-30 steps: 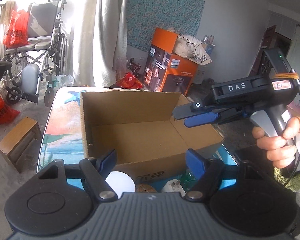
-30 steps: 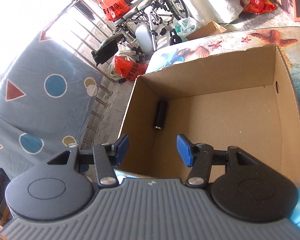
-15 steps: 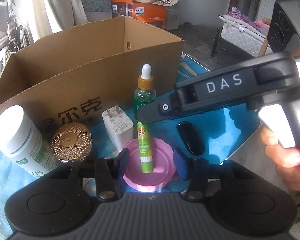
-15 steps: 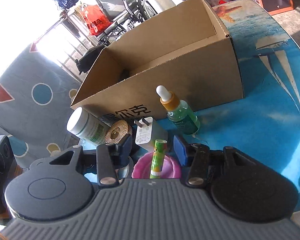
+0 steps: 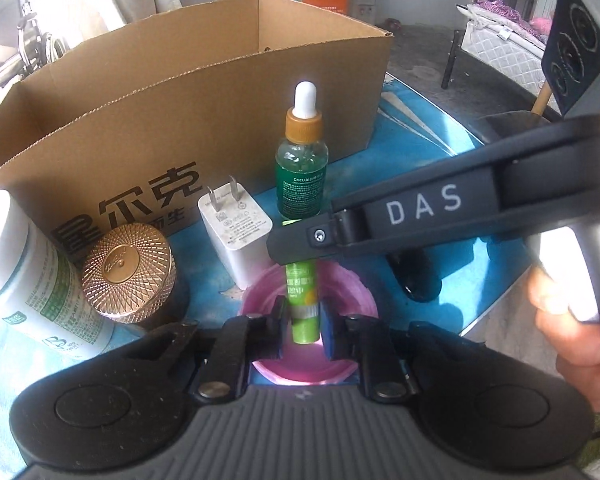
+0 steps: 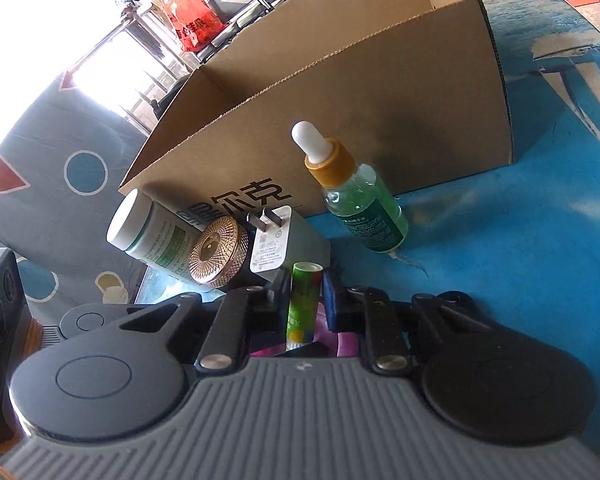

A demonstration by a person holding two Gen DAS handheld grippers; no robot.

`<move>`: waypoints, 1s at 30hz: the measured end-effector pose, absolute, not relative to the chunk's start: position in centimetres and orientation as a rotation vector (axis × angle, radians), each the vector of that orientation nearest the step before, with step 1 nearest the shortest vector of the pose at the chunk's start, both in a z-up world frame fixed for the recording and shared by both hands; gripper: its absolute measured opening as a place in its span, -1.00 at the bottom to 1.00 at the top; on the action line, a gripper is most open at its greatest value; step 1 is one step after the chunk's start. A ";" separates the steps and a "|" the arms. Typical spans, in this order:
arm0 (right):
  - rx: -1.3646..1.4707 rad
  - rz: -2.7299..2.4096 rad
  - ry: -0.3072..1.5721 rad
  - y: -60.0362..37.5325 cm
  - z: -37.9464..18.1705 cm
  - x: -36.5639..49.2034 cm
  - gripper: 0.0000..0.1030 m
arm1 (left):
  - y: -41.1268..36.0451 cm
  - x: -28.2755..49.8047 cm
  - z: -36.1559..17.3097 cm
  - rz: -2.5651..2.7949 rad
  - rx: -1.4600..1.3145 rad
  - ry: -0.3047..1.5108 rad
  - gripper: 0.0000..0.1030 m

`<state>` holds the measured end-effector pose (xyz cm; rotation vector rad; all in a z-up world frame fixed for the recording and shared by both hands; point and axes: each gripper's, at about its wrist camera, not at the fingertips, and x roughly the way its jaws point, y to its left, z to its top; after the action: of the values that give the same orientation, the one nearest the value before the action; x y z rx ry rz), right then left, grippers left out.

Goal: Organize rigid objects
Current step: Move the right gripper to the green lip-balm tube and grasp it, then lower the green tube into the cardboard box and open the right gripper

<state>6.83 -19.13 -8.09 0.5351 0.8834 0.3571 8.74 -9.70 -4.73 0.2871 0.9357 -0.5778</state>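
A green lip-balm tube (image 5: 300, 284) lies across a pink lid (image 5: 352, 292) on the blue table, in front of the open cardboard box (image 5: 180, 120). My left gripper (image 5: 305, 320) is shut on the tube's near end, a pad pressed on each side. My right gripper (image 5: 300, 246) reaches in from the right and is clamped over the tube's far part. In the right wrist view that right gripper (image 6: 306, 292) squeezes the same tube (image 6: 300, 316) between its pads, with the box (image 6: 380, 100) behind.
Next to the tube stand a white plug charger (image 5: 236, 232), a gold-lidded jar (image 5: 126, 268), a white pill bottle (image 5: 32, 272) and a green dropper bottle (image 5: 302, 176). A black oval object (image 5: 418, 276) lies under the right gripper. A hand (image 5: 580, 344) holds that gripper.
Both grippers came down from over the open box to the table in front of it. Their jaws went from wide apart to shut on the green tube.
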 end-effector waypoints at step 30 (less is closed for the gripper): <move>0.280 0.588 0.679 -14.4 9.7 14.1 -0.72 | -3.1 13.3 9.5 -0.416 0.095 0.739 -0.66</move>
<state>14.15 -14.39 9.72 0.2798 0.6791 0.5880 13.29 -3.14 9.53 0.0948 0.7387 -0.4162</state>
